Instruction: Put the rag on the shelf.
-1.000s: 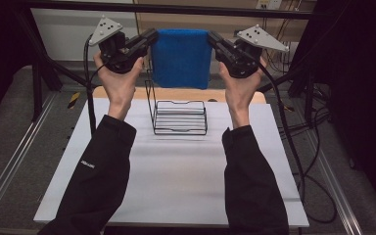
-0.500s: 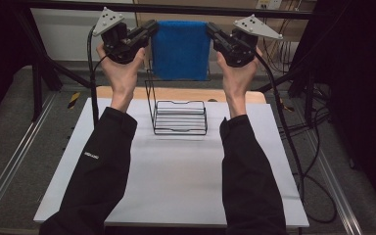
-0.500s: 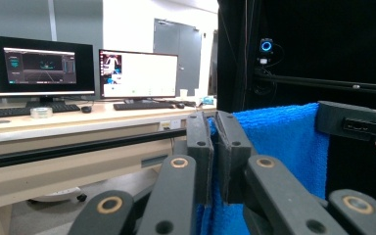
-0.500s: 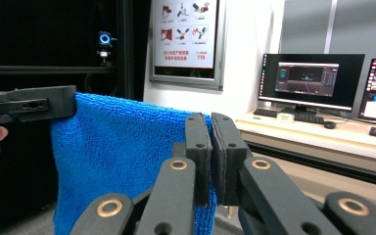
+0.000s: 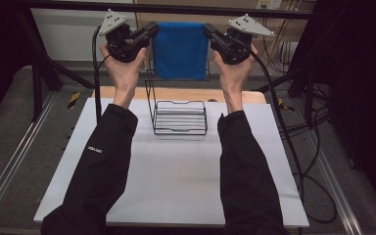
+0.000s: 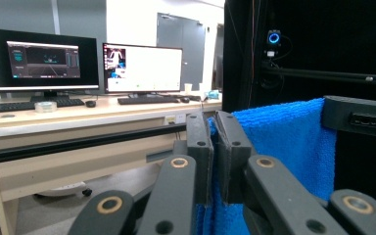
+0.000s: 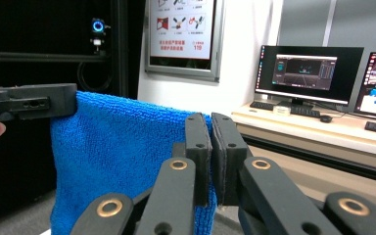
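A blue towel (image 5: 179, 49) hangs spread out, held up high above the far part of the table. My left gripper (image 5: 152, 28) is shut on its upper left corner, and my right gripper (image 5: 208, 29) is shut on its upper right corner. In the left gripper view the towel (image 6: 284, 142) is pinched between the jaws of my left gripper (image 6: 213, 147), with the other gripper (image 6: 360, 115) at the far corner. In the right gripper view the towel (image 7: 122, 156) hangs leftward from my right gripper (image 7: 210, 147). A black wire rack (image 5: 178, 110) stands on the table below the towel.
The white table top (image 5: 176, 176) spreads out in front of the rack, with a wooden strip (image 5: 176, 93) along its far edge. A black frame bar (image 5: 176, 9) crosses above the towel. Cables (image 5: 293, 142) trail down at the right.
Both grippers have lifted the stretched towel higher and a little farther from the person, above the rack. Both stay shut on its corners.
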